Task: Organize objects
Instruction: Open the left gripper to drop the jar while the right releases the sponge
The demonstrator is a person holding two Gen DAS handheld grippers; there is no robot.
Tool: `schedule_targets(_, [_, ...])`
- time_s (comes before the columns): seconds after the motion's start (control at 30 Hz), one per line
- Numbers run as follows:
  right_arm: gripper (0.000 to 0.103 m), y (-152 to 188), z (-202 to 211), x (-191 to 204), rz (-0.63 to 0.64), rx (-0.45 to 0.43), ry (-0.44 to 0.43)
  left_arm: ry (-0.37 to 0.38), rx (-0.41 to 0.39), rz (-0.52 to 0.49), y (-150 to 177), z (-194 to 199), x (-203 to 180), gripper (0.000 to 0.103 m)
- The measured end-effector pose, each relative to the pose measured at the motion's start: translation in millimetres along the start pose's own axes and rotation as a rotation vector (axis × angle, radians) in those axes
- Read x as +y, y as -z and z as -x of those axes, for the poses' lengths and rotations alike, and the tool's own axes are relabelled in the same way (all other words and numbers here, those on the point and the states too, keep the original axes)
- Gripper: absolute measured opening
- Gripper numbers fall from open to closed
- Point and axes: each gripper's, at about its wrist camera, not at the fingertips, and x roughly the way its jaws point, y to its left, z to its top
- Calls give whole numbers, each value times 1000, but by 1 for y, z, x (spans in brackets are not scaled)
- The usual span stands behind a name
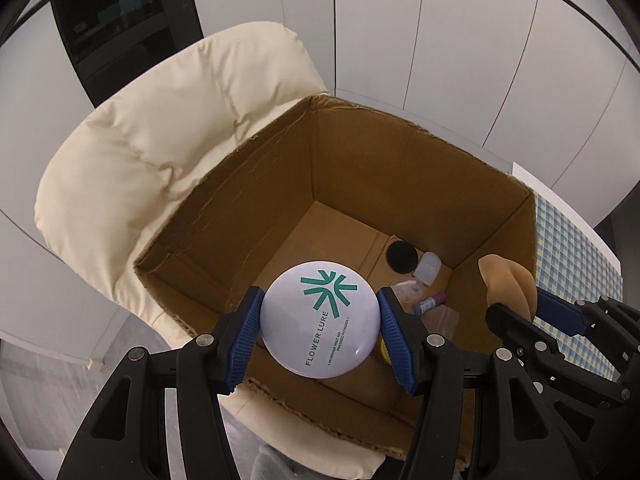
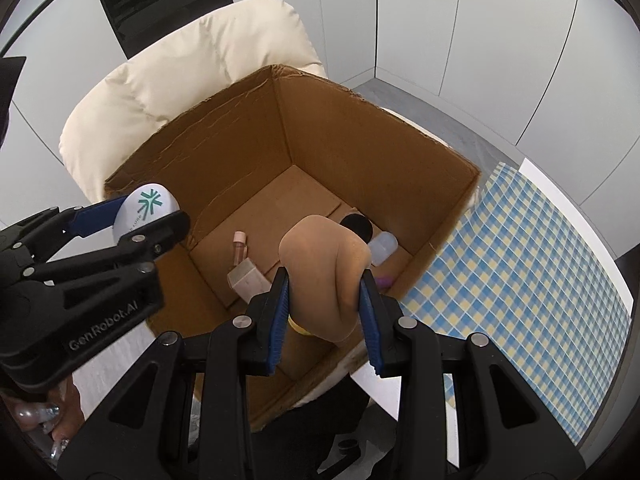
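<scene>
An open cardboard box (image 1: 360, 160) (image 2: 328, 132) rests on a cream padded chair. My left gripper (image 1: 320, 328) (image 2: 120, 216) is shut on a round white powder compact (image 1: 320, 320) (image 2: 146, 206) with a green logo, held over the box's near left part. My right gripper (image 2: 325, 300) (image 1: 516, 308) is shut on a soft beige makeup sponge (image 2: 324, 272) (image 1: 506, 284), held over the box's near right side. On the box floor lie a black round item (image 1: 401, 257) (image 2: 356, 226), a translucent bottle (image 1: 428, 267) (image 2: 382, 247), a pink lip gloss tube (image 2: 240, 245) and a pink boxy bottle (image 2: 248, 280).
The cream chair cushion (image 1: 160, 140) (image 2: 180, 64) surrounds the box at back and left. A blue and yellow checked cloth (image 2: 520, 272) (image 1: 572, 264) covers a table at the right. White wall panels stand behind. A hand with long nails (image 2: 36, 416) shows at lower left.
</scene>
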Motion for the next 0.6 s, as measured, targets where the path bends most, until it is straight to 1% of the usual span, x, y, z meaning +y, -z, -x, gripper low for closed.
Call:
schedule_targets(0.23, [34,2,-10,-5,-14,13,-1,3,4,-4,-1,-3,-2,58])
schedule_targets(0.3, [37,3,-11,-6,-18,14,-4,7,5,-3,-1,-3,-2,58])
schedule_targets(0.33, [46,3,-10,-7,-22,10,-10,17,3,0,-1,-3,-2,58])
schedule_targets(0.37, [54,4,-8,-9,-34,0,-26,23,8,8,-1,-3,-2,61])
schedule_targets(0.4, [74,4,-7,-10,-46,-6,-36,24,16,25,-2,-3,0,70])
schedule_targets(0.43, [90,4,-5,-13,-59,-11,-40,29,26,42,-3,-3,2,84])
schedule_targets(0.5, [102,5,-1,-20,-101,-25,-59,47,14,65,-4,2,6,97])
schedule_targets(0.6, [102,7,3,-30,-144,-26,-83,46,-23,74,-3,13,9,98])
